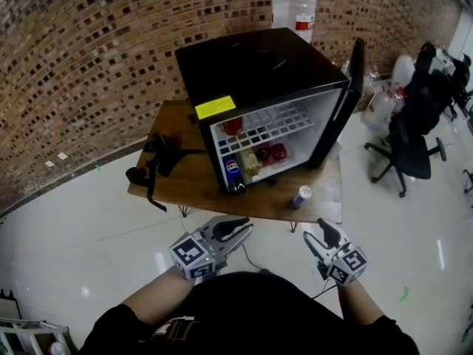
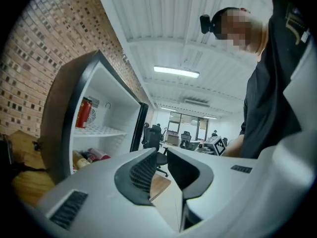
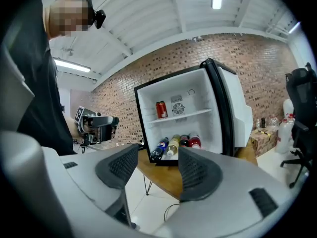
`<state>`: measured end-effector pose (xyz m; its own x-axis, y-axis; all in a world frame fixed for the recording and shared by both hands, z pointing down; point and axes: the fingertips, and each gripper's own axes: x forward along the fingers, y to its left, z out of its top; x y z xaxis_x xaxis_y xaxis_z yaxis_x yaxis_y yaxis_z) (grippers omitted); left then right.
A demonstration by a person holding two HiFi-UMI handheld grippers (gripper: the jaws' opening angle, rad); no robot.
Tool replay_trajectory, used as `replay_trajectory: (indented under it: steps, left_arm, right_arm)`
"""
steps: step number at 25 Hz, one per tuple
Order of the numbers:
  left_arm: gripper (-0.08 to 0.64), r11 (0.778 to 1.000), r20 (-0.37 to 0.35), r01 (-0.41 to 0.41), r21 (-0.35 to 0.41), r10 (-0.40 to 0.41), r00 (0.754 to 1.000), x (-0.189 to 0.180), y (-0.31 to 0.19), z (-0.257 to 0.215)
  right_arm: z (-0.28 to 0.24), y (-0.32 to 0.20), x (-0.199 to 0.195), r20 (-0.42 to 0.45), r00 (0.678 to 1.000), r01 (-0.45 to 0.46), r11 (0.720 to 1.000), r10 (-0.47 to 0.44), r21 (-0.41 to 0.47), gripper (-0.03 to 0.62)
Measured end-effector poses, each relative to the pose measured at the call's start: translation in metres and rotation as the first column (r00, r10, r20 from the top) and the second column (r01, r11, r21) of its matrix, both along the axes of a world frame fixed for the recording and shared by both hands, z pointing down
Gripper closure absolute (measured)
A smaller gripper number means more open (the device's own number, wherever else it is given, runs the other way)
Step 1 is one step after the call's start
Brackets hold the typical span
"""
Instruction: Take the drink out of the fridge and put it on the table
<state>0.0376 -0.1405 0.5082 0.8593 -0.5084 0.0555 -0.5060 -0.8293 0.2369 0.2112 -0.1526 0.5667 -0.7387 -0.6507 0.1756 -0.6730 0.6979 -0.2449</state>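
Head view is showing me the fridge [image 1: 259, 72] standing on the wooden table [image 1: 199, 187] with its door swung wide, and both grippers are hanging well short of it. The left gripper [image 1: 240, 235] is holding its jaws only narrowly parted, with nothing between them. The right gripper [image 1: 318, 231] is standing wider, also empty.

The drinks are sitting inside. A red can [image 1: 233, 126] is upright on the wire shelf, and a Pepsi bottle [image 1: 232, 170] is at the front left of the floor with a pale bottle and two red ones beside it. Whether those are lying or leaning I cannot tell. A small blue container [image 1: 301, 195] is already standing on the table by the door.

I am judging the Pepsi bottle the easiest pick. Full, it is probably weighty, and if chilled it may be slick. Its plastic wall is likely giving a little under the pads. I am planning to close across the labelled mid-body, not the tapered neck. The can would dent, so it needs a lighter squeeze.
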Motion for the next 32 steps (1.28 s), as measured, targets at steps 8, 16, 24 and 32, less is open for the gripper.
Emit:
replay_trajectory:
  steps: [8,16,24,32]
  left_arm:
    - [0.499,1.0,0.018,0.014,0.011,-0.014,1.0,-0.154,0.054,-0.024]
    - [0.499,0.997,0.014,0.044,0.07,-0.046,0.999,-0.173,0.07,-0.047]
    - [0.499,0.988,-0.037,0.151,0.031,-0.15,0.988,-0.114,0.111,-0.044]
    - [0.499,0.986,-0.02,0.154,0.064,-0.153,0.988,-0.131,0.133,-0.051]
  right_arm:
    - [-0.046,0.037,-0.111,0.01,0.996,-0.093,0.995,0.092,0.028,0.354]
    - [-0.073,0.065,-0.129,0.01,0.998,-0.07,0.994,0.07,0.083,0.354]
    - [-0.055,0.114,-0.095,0.022,0.998,0.053,0.999,-0.053,0.002,0.376]
    - [-0.067,0.125,-0.104,0.032,0.999,0.015,0.999,-0.017,0.046,0.423]
